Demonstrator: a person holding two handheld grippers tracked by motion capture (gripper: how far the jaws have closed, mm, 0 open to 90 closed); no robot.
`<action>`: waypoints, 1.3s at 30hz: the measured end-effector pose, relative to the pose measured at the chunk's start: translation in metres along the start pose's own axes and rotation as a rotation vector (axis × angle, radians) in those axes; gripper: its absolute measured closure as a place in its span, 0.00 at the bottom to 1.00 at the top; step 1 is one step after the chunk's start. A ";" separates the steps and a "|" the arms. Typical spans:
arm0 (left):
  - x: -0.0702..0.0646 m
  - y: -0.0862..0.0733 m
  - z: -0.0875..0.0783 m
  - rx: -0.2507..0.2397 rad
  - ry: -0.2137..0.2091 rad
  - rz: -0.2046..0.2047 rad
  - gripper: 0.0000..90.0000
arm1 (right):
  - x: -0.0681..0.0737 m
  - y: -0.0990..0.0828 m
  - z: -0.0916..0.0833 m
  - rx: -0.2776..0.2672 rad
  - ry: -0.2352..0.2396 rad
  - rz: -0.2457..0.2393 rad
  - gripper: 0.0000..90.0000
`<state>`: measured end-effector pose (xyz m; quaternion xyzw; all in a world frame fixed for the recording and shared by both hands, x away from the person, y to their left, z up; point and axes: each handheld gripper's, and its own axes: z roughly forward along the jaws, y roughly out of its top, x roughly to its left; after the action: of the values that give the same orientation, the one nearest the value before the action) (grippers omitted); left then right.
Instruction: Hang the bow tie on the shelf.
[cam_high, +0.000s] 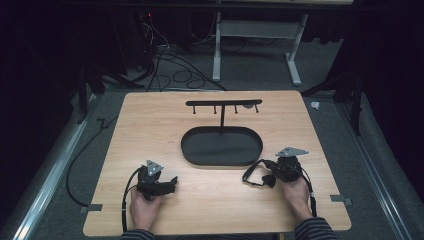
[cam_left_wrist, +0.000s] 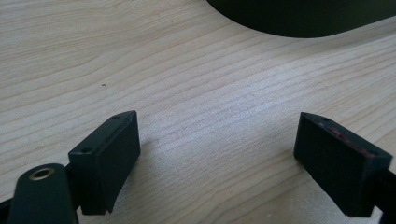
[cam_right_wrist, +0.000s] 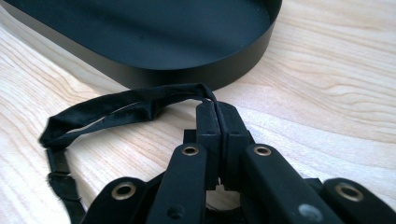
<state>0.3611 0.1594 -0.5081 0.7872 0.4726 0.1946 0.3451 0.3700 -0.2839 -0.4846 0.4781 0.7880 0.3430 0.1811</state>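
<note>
On the pale wooden bench (cam_high: 150, 120), the right claw (cam_right_wrist: 216, 105) is clenched on a black fabric strap (cam_right_wrist: 116, 109) beside the black oval metal tray (cam_right_wrist: 196, 70), ready for lifting toward its hooks, while the left claw (cam_left_wrist: 219, 154) rests released.

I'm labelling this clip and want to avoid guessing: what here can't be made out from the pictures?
- Black strap: in the right gripper view the shut right gripper covers the pinched end, and the strap's far end runs off the bottom edge.
- Small object on the hook stand: too small in the high view to identify.
- Black tray: cut by the top edge of the left gripper view.
</note>
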 end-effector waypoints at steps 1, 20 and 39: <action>0.000 0.000 0.000 0.000 0.000 0.000 0.16 | 0.000 0.000 0.000 0.000 0.000 0.000 1.00; 0.000 0.000 0.000 -0.001 0.000 -0.001 0.16 | 0.002 0.012 -0.035 -0.100 0.017 -0.016 1.00; 0.000 0.000 0.000 0.000 0.000 -0.001 0.17 | 0.009 0.033 -0.059 -0.169 0.033 -0.039 1.00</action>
<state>0.3611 0.1595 -0.5081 0.7870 0.4728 0.1944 0.3453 0.3501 -0.2879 -0.4194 0.4401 0.7684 0.4123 0.2145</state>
